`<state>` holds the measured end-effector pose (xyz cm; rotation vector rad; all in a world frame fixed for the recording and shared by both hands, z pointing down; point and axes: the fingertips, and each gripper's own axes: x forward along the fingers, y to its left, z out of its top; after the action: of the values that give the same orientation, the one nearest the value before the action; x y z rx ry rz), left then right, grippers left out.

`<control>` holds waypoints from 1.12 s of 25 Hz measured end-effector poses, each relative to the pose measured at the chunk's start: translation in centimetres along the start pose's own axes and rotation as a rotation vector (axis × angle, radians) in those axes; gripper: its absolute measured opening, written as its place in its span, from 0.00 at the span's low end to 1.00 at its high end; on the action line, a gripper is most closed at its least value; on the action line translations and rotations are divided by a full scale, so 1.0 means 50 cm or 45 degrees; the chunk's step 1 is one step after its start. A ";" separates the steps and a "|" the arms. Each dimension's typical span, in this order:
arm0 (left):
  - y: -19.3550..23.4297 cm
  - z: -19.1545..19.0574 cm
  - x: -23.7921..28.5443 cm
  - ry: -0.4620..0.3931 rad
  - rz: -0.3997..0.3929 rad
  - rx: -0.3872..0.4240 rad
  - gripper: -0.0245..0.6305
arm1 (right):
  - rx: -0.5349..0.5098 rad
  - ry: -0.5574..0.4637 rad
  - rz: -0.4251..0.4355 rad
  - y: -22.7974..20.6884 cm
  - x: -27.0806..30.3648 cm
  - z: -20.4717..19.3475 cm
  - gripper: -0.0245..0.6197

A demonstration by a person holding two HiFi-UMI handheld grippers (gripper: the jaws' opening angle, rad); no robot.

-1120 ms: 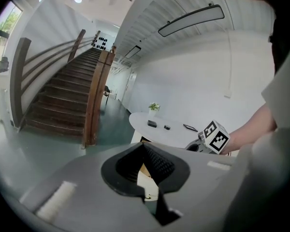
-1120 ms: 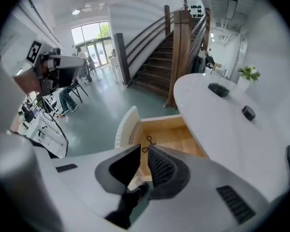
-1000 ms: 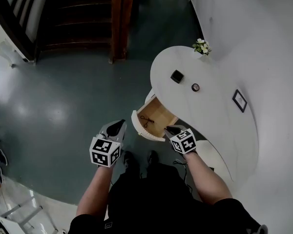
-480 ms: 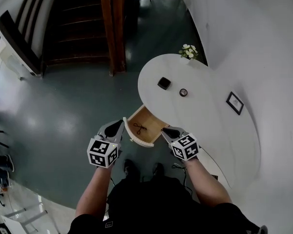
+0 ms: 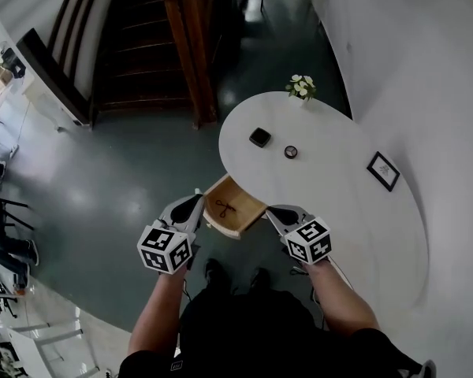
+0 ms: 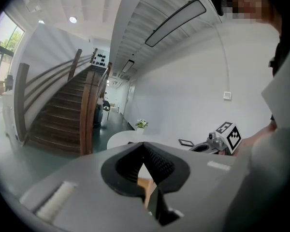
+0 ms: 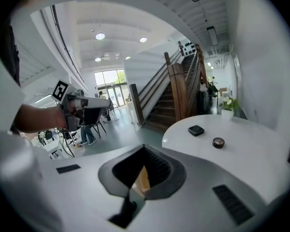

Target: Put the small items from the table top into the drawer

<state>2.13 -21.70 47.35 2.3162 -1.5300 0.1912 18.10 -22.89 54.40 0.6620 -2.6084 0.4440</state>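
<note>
The drawer stands pulled out from the near edge of the white table. Its long axis runs out from the table toward the person, slanting to their left. A small thin dark thing lies inside it, possibly scissors, though it is too small to be sure.

A flat black square item lies on the table top, its corners turned diamond-wise in the head view. A little round dark item lies just beside it, apart from it. Neither shows a clear long axis.

Both lie well beyond the drawer, far from either claw. The left claw hovers at the drawer's left side and the right claw at its right, with the drawer between them. Each claw's jaws are pressed together with nothing between them.
</note>
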 end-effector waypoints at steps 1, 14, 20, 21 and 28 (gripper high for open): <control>-0.010 0.009 -0.004 -0.020 0.011 -0.011 0.05 | -0.008 -0.023 0.013 0.001 -0.010 0.010 0.06; 0.018 0.099 -0.068 -0.035 0.118 0.139 0.05 | -0.176 -0.309 -0.006 0.030 -0.090 0.219 0.06; 0.068 0.162 -0.107 -0.112 0.170 0.191 0.05 | -0.182 -0.493 -0.034 0.050 -0.116 0.348 0.06; 0.074 0.166 -0.112 -0.128 0.174 0.183 0.05 | -0.180 -0.524 -0.033 0.060 -0.118 0.359 0.06; 0.096 0.163 -0.137 -0.189 0.193 0.111 0.05 | -0.219 -0.516 -0.008 0.121 -0.072 0.360 0.06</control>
<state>-5.68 -20.44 38.75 2.3262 -1.8059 0.1291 12.34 -23.58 35.97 0.7664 -2.9766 0.0840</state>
